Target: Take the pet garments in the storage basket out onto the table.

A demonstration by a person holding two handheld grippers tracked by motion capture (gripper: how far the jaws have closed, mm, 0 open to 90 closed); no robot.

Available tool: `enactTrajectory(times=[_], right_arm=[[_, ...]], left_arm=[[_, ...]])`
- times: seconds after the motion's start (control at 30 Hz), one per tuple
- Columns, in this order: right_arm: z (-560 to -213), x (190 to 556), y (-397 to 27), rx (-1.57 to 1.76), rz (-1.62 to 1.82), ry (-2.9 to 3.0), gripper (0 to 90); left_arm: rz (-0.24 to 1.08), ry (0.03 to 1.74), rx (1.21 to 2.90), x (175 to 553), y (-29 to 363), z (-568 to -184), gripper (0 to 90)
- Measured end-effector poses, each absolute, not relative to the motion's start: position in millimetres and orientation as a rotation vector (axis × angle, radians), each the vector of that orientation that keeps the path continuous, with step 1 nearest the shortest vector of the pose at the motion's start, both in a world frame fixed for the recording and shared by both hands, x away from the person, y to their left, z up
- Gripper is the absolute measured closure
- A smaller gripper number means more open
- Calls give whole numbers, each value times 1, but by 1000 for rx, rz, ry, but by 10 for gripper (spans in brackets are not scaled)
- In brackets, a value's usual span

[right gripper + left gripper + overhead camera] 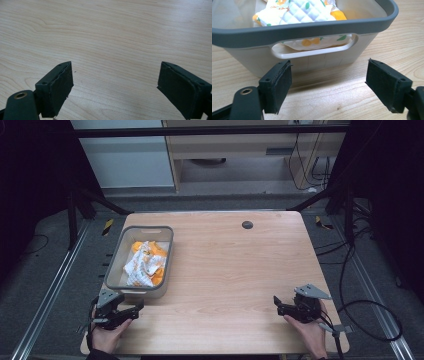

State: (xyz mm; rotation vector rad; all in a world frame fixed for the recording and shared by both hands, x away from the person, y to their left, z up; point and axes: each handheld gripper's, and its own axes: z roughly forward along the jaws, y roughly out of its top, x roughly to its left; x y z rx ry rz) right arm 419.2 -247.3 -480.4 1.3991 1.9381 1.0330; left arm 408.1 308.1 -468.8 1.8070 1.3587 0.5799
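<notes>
From the high view, the bin (142,262) sits at the table's (225,270) left side with the cloth (145,263) bunched inside, the left gripper (131,310) just before its near end and the right gripper (276,304) well apart at the right, both with jaws apart and empty. In the left gripper view the bin's handle slot (314,46) lies just ahead between the spread jaws, so I judge the left should rise over the rim and come down on a raised fold of cloth, not the wall. The right gripper view faces bare wood between wide jaws; it would do best to wait clear until the cloth is out.
</notes>
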Motion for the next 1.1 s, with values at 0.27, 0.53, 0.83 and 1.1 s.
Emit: enactTrajectory(times=[0.27,0.53,0.83,1.1], right_arm=[[-480,420,-248,1408,1037,1939,127],[-480,420,-249,1404,1031,1934,128],[-480,420,-248,1393,1027,1934,128],[-481,419,-248,1381,1025,1934,128]], left_arm=[[621,1339,1782,402,309,-457,218],[652,1299,1763,401,310,-445,219],[625,1276,1738,399,311,-430,212],[633,1248,1730,400,314,-412,210]])
